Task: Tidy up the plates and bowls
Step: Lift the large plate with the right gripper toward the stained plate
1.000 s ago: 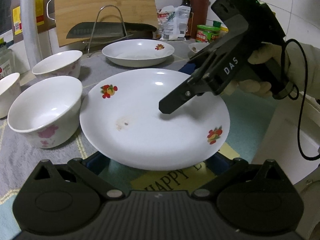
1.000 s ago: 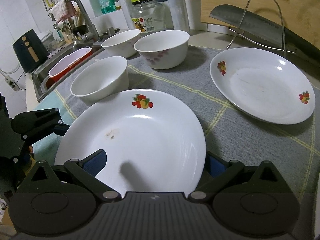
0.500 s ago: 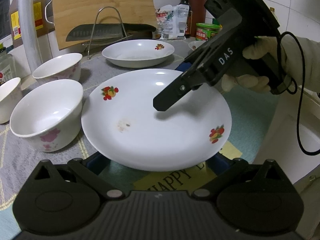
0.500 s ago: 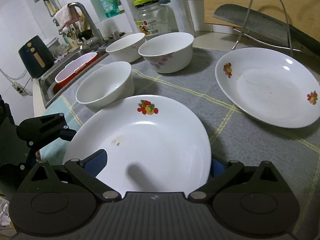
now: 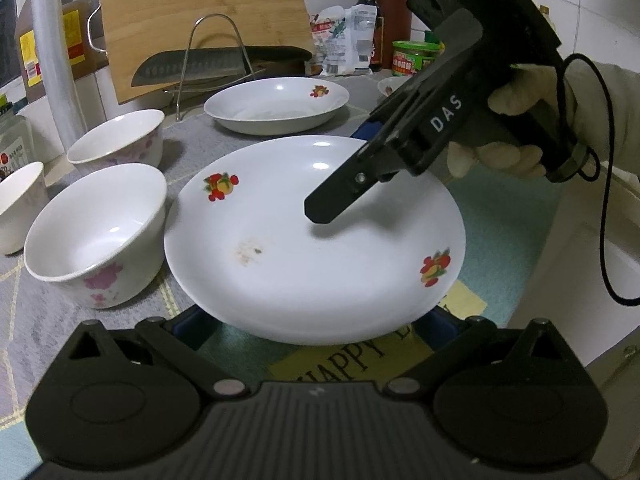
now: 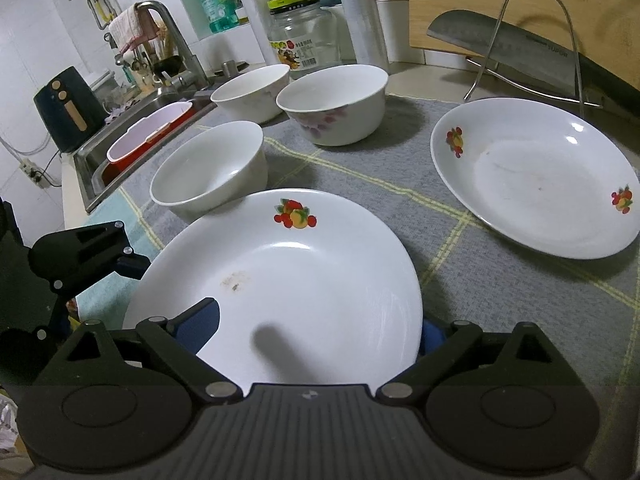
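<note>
A white plate with fruit prints (image 5: 304,248) sits on the grey mat, right in front of both grippers; it also shows in the right wrist view (image 6: 288,280). My left gripper (image 5: 316,320) is open with its fingers under the plate's near rim. My right gripper (image 6: 316,340) is open astride the plate's edge, one blue pad (image 6: 200,320) above it; its finger hangs over the plate in the left wrist view (image 5: 340,196). A second fruit-print plate (image 6: 536,184) lies farther back. Three white bowls (image 6: 212,168) (image 6: 332,100) (image 6: 252,88) stand to the left.
A wire rack (image 6: 536,40) holds a cleaver (image 6: 500,48) before a wooden board (image 5: 200,12). A sink (image 6: 132,140) with a red tub lies at the left. Bottles, a glass jar (image 6: 304,40) and packets line the back wall. The counter edge drops off on the right (image 5: 580,280).
My right gripper has slid further in over the plate, toward its middle. The plate has shifted slightly. My left gripper has stayed at the near rim.
</note>
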Tool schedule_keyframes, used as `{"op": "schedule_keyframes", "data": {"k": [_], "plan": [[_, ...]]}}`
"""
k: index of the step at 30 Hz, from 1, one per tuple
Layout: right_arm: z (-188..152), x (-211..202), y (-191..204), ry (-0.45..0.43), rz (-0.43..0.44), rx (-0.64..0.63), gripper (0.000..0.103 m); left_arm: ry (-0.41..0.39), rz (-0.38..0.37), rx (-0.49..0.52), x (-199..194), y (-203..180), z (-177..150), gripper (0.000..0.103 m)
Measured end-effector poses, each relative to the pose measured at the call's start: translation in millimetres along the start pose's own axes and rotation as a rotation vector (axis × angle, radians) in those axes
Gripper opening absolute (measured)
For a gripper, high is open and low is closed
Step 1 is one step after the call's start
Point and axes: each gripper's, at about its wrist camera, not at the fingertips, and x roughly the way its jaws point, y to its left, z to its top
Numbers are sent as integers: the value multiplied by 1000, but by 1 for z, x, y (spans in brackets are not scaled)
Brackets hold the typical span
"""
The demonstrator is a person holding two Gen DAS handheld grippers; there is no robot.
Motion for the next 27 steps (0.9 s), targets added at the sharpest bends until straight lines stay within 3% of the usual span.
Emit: {"op": "schedule_keyframes", "data": {"k": [27], "plan": [[-9, -48, 2, 1, 26, -58, 100, 7, 35, -29, -12, -30, 16, 102]]}}
